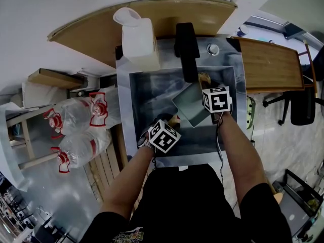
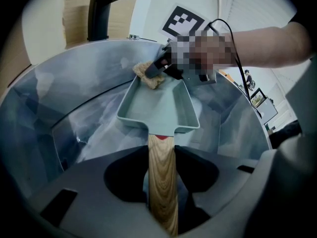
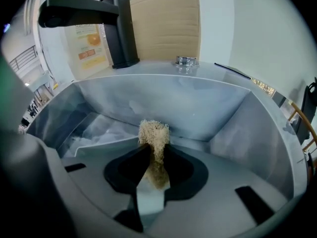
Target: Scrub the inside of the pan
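A: We've got the left gripper point(image 2: 162, 157) clamped on the wooden handle point(image 2: 162, 192) of the pan point(image 2: 158, 108), and the right gripper point(image 3: 154, 157) pinching the sponge point(image 3: 154, 133).

B: Pan's tilted just ahead of the left jaws, inside the sink point(image 2: 59, 113), sponge at its far rim. We'd call it mid-scrub. Next we sweep the sponge across the base.

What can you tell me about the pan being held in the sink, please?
The pan is rectangular, shallow and pale green, seemingly coated metal, with a straight wooden handle joined to it by a small red collar. It looks empty and is held inside the steel sink. The left gripper has its jaws closed on the handle, and the right gripper holds a tan scrubbing pad against the pan's far end.
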`<state>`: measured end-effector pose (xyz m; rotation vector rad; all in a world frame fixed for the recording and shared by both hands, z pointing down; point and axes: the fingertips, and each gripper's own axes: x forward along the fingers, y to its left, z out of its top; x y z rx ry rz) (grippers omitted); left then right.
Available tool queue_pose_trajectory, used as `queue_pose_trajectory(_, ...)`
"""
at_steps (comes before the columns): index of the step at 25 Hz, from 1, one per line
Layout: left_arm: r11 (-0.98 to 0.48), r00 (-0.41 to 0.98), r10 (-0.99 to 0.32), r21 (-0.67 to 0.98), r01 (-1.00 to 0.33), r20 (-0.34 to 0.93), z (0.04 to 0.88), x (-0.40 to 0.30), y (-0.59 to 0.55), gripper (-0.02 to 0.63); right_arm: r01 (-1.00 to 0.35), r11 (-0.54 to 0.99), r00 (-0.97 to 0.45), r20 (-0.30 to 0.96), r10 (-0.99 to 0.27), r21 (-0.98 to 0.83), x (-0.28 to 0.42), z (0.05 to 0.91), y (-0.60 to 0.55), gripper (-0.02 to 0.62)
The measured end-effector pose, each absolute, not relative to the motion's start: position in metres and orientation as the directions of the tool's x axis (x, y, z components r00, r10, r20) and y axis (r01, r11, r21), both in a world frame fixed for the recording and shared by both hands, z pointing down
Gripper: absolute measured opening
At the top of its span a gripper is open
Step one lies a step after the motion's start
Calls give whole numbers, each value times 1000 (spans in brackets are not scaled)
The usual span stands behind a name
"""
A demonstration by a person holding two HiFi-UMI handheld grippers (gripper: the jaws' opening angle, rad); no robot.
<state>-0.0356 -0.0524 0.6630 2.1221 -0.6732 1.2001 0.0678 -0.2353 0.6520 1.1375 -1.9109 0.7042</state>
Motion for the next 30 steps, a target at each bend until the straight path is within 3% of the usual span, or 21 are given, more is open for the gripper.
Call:
queue_pose_trajectory(18, -667, 457, -134, 261, -698, 879, 663, -36, -53, 172, -899, 433, -261, 874, -410, -66, 93, 651, -210, 98)
queue_pose_trajectory(30, -649, 455, -143, 264, -713, 879, 663, -38, -53, 172, -950, 304, -182, 911, -369, -67, 112, 650, -184, 98)
